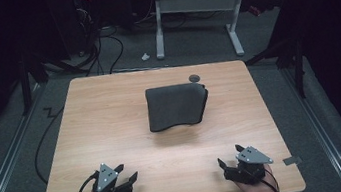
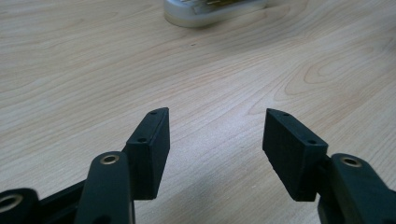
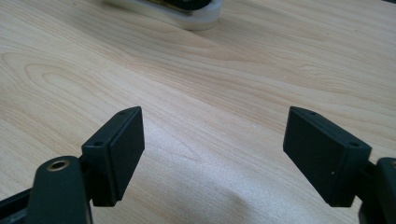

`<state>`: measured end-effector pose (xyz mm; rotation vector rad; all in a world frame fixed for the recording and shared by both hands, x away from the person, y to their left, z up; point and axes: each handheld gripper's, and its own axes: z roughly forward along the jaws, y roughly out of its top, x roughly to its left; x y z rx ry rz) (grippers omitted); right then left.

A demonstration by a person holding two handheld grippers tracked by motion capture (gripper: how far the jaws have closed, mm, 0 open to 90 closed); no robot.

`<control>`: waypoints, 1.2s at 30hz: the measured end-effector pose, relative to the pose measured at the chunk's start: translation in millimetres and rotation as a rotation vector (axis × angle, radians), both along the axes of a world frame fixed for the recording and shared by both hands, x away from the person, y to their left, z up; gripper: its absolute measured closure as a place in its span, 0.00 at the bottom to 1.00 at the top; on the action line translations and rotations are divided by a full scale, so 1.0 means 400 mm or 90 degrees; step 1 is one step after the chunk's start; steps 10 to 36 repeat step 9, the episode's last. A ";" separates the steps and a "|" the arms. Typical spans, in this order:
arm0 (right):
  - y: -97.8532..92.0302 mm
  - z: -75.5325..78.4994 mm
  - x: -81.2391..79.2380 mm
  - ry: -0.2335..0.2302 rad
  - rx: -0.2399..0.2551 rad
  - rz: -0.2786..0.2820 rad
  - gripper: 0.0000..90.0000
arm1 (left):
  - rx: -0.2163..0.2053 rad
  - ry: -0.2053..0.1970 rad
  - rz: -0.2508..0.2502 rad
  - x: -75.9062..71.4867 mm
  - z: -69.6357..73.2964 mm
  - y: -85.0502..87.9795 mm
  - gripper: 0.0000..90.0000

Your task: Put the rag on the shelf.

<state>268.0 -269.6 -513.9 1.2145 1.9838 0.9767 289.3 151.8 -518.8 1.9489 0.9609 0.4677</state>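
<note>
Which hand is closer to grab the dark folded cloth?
Probably the right gripper: the dark folded cloth lies slightly right of centre. The left gripper is nearly as close. Both are open and empty.

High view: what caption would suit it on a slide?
Two hand-held claws, left and right, both open, rest near the wooden table's front edge, short of a folded dark cloth.

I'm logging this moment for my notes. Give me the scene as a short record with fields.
surface: wooden table
main item: dark folded cloth, lying flat near the table's middle
small item: dark round disc just beyond the cloth
left gripper: open, nothing between the jaws, at the near edge
right gripper: open, nothing between the jaws, at the near edge
contact: neither gripper touches the cloth
background: white desk frame on the floor
</note>
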 end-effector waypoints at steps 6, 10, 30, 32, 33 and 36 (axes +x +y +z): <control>-0.011 0.003 -0.003 -0.007 0.003 -0.009 0.24 | -0.004 0.001 0.000 -0.001 0.000 0.003 0.47; -0.013 0.003 -0.003 -0.006 0.003 -0.007 0.24 | -0.007 0.000 0.000 0.000 0.002 0.005 0.47; -0.013 0.003 -0.003 -0.006 0.003 -0.007 0.24 | -0.007 0.000 0.000 0.000 0.002 0.005 0.47; -0.013 0.003 -0.003 -0.006 0.003 -0.007 0.24 | -0.007 0.000 0.000 0.000 0.002 0.005 0.47; -0.013 0.003 -0.003 -0.006 0.003 -0.007 0.24 | -0.007 0.000 0.000 0.000 0.002 0.005 0.47; -0.013 0.003 -0.003 -0.006 0.003 -0.007 0.24 | -0.007 0.000 0.000 0.000 0.002 0.005 0.47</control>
